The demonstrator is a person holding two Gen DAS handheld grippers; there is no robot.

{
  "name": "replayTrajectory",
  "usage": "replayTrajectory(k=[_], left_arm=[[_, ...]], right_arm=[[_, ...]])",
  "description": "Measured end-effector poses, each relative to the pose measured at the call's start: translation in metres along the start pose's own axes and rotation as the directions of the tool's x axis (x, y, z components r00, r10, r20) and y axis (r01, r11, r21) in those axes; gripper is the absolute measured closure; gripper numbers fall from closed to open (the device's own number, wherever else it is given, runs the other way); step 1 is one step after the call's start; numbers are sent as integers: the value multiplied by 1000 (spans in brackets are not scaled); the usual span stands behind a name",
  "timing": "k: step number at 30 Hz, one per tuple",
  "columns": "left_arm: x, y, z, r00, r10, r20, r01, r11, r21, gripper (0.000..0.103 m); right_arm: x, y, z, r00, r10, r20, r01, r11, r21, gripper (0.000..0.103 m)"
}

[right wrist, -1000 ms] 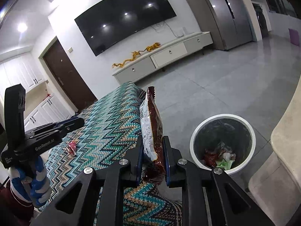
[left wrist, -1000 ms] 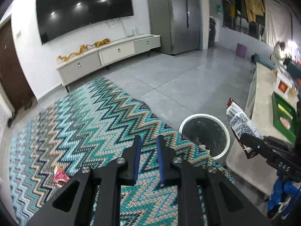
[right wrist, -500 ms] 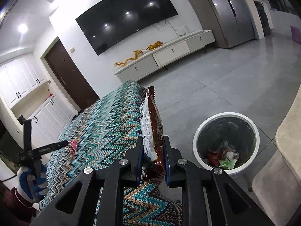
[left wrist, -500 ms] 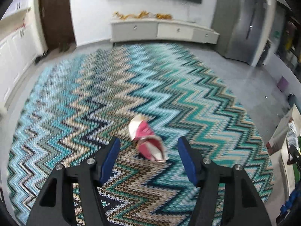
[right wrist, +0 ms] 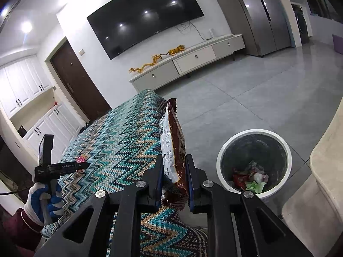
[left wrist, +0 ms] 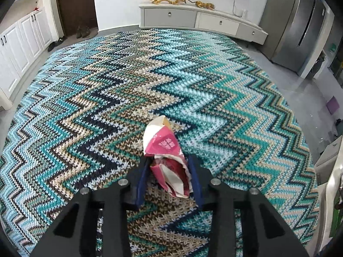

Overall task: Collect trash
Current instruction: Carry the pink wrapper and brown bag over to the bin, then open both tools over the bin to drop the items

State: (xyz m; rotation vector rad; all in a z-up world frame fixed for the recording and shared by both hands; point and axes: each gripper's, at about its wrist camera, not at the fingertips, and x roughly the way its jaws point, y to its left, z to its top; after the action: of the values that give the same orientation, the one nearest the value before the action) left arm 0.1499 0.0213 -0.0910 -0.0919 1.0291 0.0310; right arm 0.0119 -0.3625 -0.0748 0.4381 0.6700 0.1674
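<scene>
closing on the crumpled pink wrapper [left wrist: 165, 158] is the step in hand, i judge: the left gripper [left wrist: 168, 177] points steeply down at the zigzag rug [left wrist: 107, 98], its jaws narrowing with the wrapper between the blue pads, which look at or nearly on its creased sides. to do it well, let the pads bite the thick folded middle rather than the loose upper flap, keep the tips just clear of the knit so no yarn is caught, and lift only once the paper stops giving. the right gripper [right wrist: 174, 178] is clamped on a brown snack bag [right wrist: 172, 141] standing upright between its pads, near the white bin [right wrist: 220, 160], which already has rubbish in it. the rug covers a raised surface beside grey floor tiles; beyond are a wall television [right wrist: 145, 15], a low white cabinet [left wrist: 201, 21] bearing a gold ornament [left wrist: 178, 0], and a steel fridge [left wrist: 300, 25].
</scene>
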Motion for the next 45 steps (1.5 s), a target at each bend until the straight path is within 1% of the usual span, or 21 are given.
replayTrajectory(k=[2,5,8,12,14,16,18,21,24,27,31,32,33,35,36,37,38,39,40,42,45], left_arm=[[-4,-1,1,1000,-11,19,10,1000,13,72],[-15,-5,1,997,-48,56,46,998,43,72],[-28,-17,1,993,-75,87,67,994,86,72],[-43,-39,6,983,-157,96,145,981,128,72],[-44,-57,11,975,-202,93,187,970,153,72],[-46,-83,14,964,-253,87,232,953,195,72],[-49,-109,18,950,-303,72,279,931,235,72],[-45,-157,24,923,-384,27,360,886,293,72],[-37,-206,27,902,-432,-17,410,840,355,72],[-20,-252,27,884,-459,-81,453,805,382,72],[3,-301,30,866,-478,-145,495,780,383,71],[9,-312,31,856,-489,-167,514,772,374,69],[17,-324,33,841,-505,-194,540,760,361,69],[26,-339,36,830,-518,-206,557,752,353,68],[31,-347,38,822,-528,-214,569,744,350,67],[34,-354,39,816,-534,-223,578,738,348,66],[38,-359,41,810,-538,-233,586,734,344,56],[41,-363,42,807,-541,-236,591,733,337,46],[44,-366,44,803,-546,-240,596,731,332,44],[48,-372,45,799,-545,-253,601,726,333,44],[49,-374,45,802,-539,-256,597,728,337,44]], right_arm=[[1,0,0,1000,2,-1,-2,1000,-1,85],[3,-1,0,1000,5,-2,-5,1000,1,85],[5,-4,0,1000,3,-4,-3,1000,7,85],[4,-11,0,1000,-9,-2,9,1000,17,85],[4,-17,1,1000,-22,0,22,999,30,85],[5,-23,3,999,-41,1,41,998,44,85],[5,-30,5,998,-63,-1,63,997,54,84],[10,-43,13,994,-112,-12,113,991,67,84],[23,-61,24,987,-155,-38,158,984,86,84],[37,-77,31,982,-175,-65,181,977,109,83],[63,-100,44,969,-222,-108,234,965,119,81],[67,-104,46,966,-232,-115,245,962,119,80],[73,-109,48,962,-245,-124,259,959,118,79],[84,-117,54,952,-271,-141,287,952,109,74],[88,-121,56,947,-286,-146,302,947,105,74],[92,-126,57,941,-301,-152,318,942,104,71],[94,-130,58,937,-312,-156,330,938,106,65],[95,-134,60,933,-324,-157,342,933,108,61],[97,-138,61,928,-338,-158,357,928,111,56],[98,-142,62,922,-352,-159,371,921,116,55],[94,-146,59,918,-363,-157,384,914,132,54]])
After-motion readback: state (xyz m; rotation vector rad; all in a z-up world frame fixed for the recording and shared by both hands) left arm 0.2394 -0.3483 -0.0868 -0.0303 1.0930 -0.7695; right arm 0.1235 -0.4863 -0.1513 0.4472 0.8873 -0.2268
